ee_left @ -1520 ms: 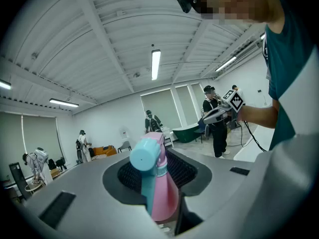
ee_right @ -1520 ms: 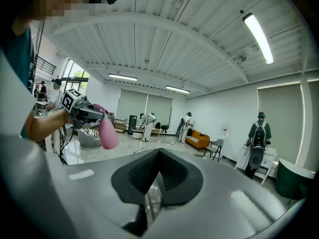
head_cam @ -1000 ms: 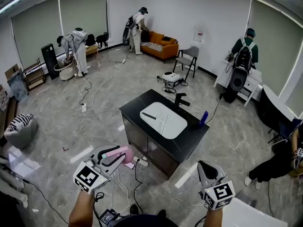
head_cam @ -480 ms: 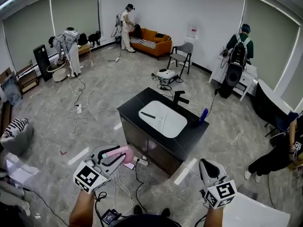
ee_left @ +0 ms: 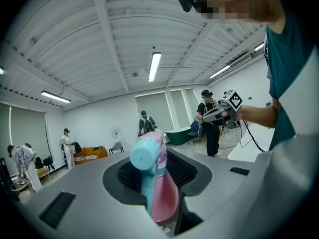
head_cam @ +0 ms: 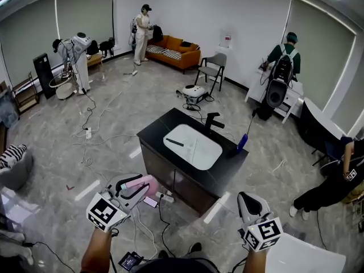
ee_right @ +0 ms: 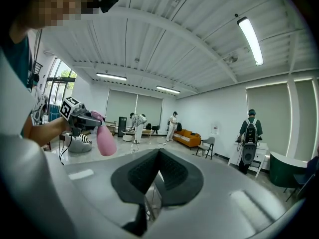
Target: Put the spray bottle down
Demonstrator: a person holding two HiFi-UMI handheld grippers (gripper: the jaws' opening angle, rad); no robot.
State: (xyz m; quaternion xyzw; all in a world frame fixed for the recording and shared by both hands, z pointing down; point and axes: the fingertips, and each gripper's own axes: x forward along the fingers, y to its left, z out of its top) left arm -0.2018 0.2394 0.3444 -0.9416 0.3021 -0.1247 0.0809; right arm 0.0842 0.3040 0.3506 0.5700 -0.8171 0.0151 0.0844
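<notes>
Counter [head_cam: 166, 122] drifted left; left hand-held gripper [head_cam: 132, 190] grips spray bottle [head_cam: 144, 183] (pink).

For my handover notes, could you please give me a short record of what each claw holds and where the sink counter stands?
left claw: shut on the spray bottle, which is pink with a blue head
right claw: shut, nothing in it
bottle status: held in the air, not yet set down
counter: black, with a white basin, ahead of both claws and touched by neither
floor: a power strip lies between the bottle and the counter
</notes>
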